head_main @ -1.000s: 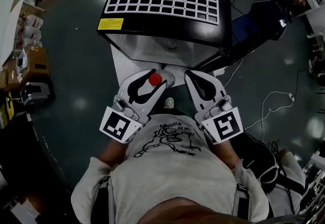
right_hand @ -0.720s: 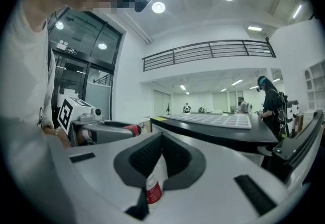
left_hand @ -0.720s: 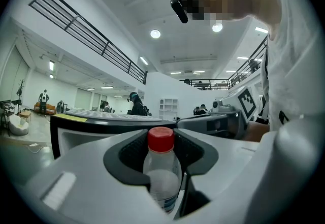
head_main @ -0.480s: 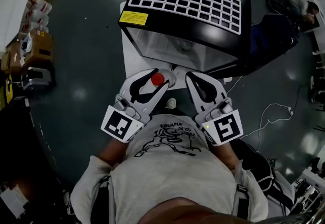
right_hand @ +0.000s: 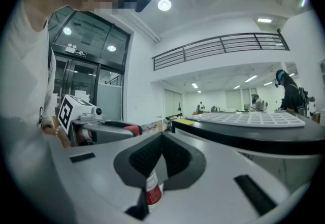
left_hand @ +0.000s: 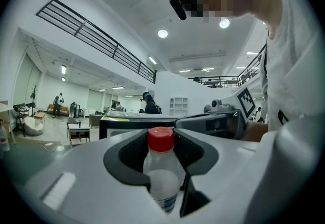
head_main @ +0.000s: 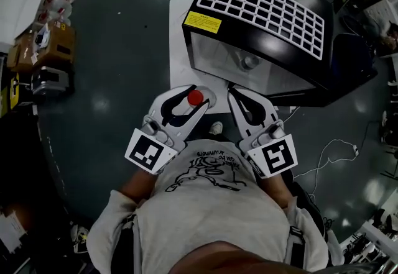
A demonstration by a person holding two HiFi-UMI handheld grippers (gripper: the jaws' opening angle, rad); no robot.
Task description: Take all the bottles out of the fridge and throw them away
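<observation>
Floor (head_main: 106, 68): dark and glossy; black fridge (head_main: 261, 12) is seen ahead.
Left tongs (head_main: 195, 95): red-capped bottle (left_hand: 161, 177) is gripped.
Right tongs (head_main: 236, 94): pressed fully together.

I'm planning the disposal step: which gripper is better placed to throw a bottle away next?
Left. The left gripper grips the red-capped bottle just below its cap, ready to carry; the right gripper is shut, jaws together.

My left white two-jaw tongs (head_main: 198, 97) are clamped on the upper part of a clear plastic bottle with a red cap (left_hand: 161, 164), holding it upright. My right white tongs (head_main: 243, 94) are closed tight. Both point forward, side by side, just before my chest.
</observation>
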